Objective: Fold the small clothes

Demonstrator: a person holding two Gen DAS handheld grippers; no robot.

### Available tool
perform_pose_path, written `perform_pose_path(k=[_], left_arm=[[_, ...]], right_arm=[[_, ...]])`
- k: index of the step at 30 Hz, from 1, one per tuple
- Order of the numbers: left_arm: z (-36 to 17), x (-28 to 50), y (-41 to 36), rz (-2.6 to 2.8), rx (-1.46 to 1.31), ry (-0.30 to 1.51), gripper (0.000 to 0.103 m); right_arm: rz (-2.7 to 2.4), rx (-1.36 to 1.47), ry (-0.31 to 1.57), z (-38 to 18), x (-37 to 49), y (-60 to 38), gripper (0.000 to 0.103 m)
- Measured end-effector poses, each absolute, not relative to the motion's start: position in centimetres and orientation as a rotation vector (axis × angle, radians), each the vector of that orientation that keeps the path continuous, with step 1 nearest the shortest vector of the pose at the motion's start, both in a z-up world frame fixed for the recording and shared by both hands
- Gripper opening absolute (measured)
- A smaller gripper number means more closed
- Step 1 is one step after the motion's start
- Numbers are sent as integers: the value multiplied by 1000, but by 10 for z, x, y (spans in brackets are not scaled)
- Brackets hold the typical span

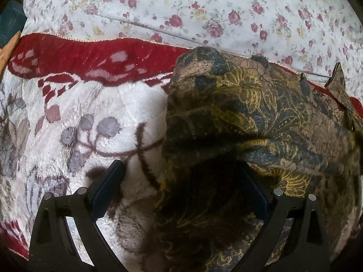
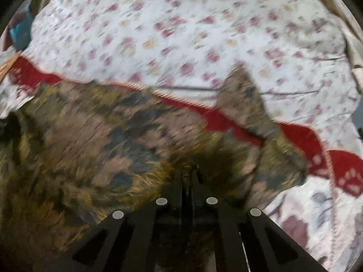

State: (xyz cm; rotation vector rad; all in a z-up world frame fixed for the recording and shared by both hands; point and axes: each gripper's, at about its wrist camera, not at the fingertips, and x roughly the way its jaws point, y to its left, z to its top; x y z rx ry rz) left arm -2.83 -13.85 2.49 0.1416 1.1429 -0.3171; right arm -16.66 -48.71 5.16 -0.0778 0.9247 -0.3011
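A small brown garment with a yellow and dark blue leaf print lies crumpled on a plush white and red blanket. My left gripper is open, its jaws wide apart over the garment's left edge, one finger on the blanket side and one over the cloth. In the blurred right wrist view the same garment fills the left and middle. My right gripper is shut on a fold of the garment, with a bit of cloth showing between the fingertips.
A white bedsheet with pink roses lies beyond the blanket's red border; it also shows in the right wrist view. A dark blue object sits at the far left edge.
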Motion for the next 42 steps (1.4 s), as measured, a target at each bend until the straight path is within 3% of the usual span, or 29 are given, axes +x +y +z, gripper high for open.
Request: perform_pose_path(k=[5, 7, 9, 11, 19, 26, 28, 29, 30, 34, 42], left_arm=[[39, -29, -137, -362, 87, 1103, 98], [50, -32, -132, -383, 50, 1064, 98], [58, -35, -129, -391, 26, 1027, 98], [61, -35, -128, -397, 14, 1008, 98], [50, -33, -138, -401, 42, 1020, 98], [41, -27, -138, -403, 57, 1033, 98], [37, -23, -137, -400, 49, 1046, 98], [36, -22, -136, -397, 48, 1051, 98], [35, -20, -135, -394, 42, 1057, 98], [39, -20, -130, -397, 13, 1051, 98], [46, -25, -128, -384, 2, 1036, 98]], right_arm=[[-304, 42, 932, 48, -169, -511, 5], [-298, 112, 901, 56, -178, -526, 22], [-344, 156, 847, 67, -184, -541, 74], [-441, 149, 787, 82, -187, -562, 78], [-419, 112, 817, 80, -112, -590, 78], [-495, 103, 903, 45, -21, -606, 78], [-485, 83, 903, 38, -9, -611, 55], [-473, 95, 923, 35, -8, -614, 17], [-472, 115, 930, 36, -10, -617, 8], [-371, 212, 786, 78, -56, -627, 7], [-89, 277, 507, 223, -193, -599, 7]])
